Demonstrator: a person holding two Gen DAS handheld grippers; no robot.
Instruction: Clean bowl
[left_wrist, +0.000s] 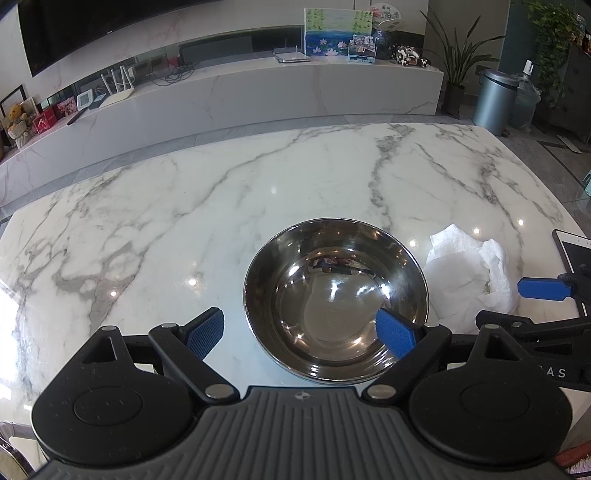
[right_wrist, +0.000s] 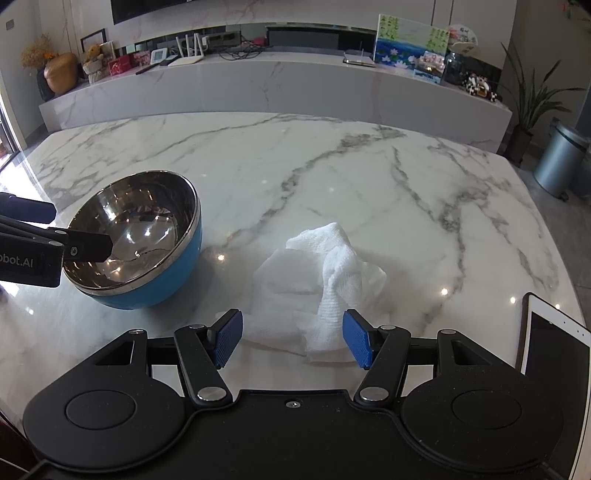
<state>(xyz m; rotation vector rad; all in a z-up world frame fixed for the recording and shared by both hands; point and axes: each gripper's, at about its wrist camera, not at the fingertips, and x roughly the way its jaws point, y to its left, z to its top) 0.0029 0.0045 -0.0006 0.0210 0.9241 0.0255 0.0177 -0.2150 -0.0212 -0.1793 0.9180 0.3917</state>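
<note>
A steel bowl (left_wrist: 334, 295) with a blue outside (right_wrist: 147, 240) stands on the white marble table (left_wrist: 184, 206). My left gripper (left_wrist: 299, 334) is open around the bowl's near rim: the right finger (left_wrist: 393, 330) is inside the bowl, the left finger (left_wrist: 205, 334) outside on the table. A crumpled white paper towel (right_wrist: 325, 280) lies right of the bowl; it also shows in the left wrist view (left_wrist: 469, 273). My right gripper (right_wrist: 291, 338) is open, its pads at either side of the towel's near edge.
A tablet (right_wrist: 550, 354) lies at the table's right edge, close to my right gripper. Beyond the table stand a long marble TV bench (right_wrist: 277, 85), a grey bin (left_wrist: 495, 99) and potted plants.
</note>
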